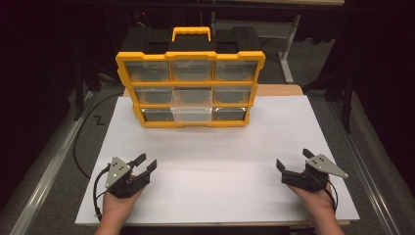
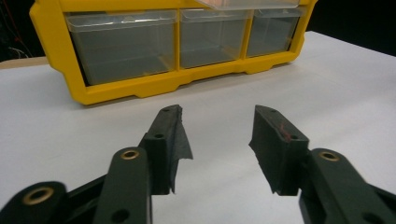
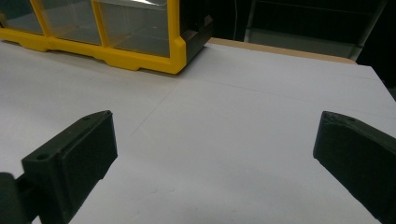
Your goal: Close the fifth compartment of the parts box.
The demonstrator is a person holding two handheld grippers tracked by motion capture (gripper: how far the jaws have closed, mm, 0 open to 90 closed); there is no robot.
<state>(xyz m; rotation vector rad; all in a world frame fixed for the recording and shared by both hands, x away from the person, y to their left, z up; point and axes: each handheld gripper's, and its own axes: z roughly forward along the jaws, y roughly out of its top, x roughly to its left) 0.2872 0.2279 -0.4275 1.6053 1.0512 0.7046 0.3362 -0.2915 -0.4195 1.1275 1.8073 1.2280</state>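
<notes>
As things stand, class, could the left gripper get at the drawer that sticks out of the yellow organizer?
Probably yes. Bare white table lies between the left gripper and the protruding drawer; its jaws are apart with nothing between them, and it points towards the organizer.

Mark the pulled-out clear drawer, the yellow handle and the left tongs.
Clear plastic pulled-out drawer (image 1: 192,113), high view, front face.
Yellow carry handle (image 1: 191,31), high view, top bar.
Left black tongs (image 1: 145,163), high view, between tips.

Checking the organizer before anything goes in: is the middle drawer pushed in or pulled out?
Pulled out. The clear middle drawer juts forward past the yellow organizer's front frame, while the neighbouring drawers sit flush.
</notes>
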